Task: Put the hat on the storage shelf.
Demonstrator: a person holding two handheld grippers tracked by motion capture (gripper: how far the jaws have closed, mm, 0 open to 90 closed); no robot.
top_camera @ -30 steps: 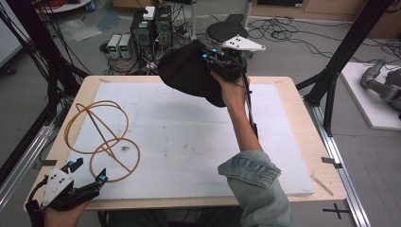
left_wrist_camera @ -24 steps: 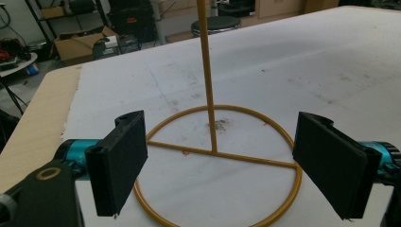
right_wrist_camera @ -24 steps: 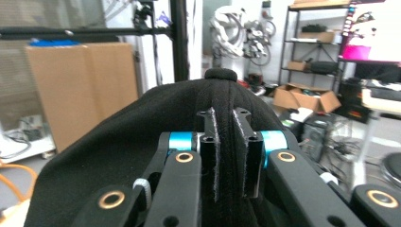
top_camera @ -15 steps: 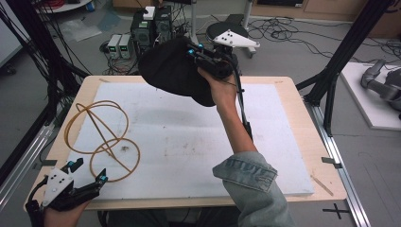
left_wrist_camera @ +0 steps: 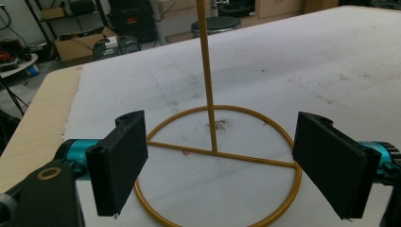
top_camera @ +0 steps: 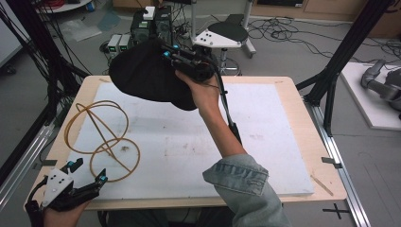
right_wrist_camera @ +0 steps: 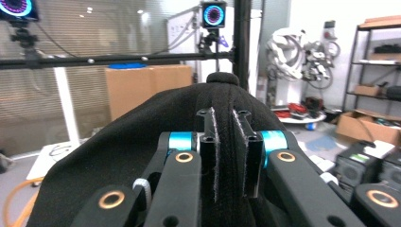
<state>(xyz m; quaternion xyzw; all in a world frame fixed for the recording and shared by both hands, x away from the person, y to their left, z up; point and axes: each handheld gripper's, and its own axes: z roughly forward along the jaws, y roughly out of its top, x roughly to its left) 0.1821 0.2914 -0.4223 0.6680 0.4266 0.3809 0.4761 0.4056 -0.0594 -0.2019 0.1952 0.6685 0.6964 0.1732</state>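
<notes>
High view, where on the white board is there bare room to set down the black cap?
The white board is bare across its middle and right, from the yellow wire stand to the wooden table edge. The left is crowded: the stand sits there, with the left tool beside its base ring. The right tool holds the black fabric cap.

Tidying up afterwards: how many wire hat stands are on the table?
1. The wire hat stand sits at the white mat's left side, just ahead of the left gripper, base ring between its open jaws.

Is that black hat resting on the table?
No, the right gripper holds the black hat up in the air above the far edge of the table.
</notes>
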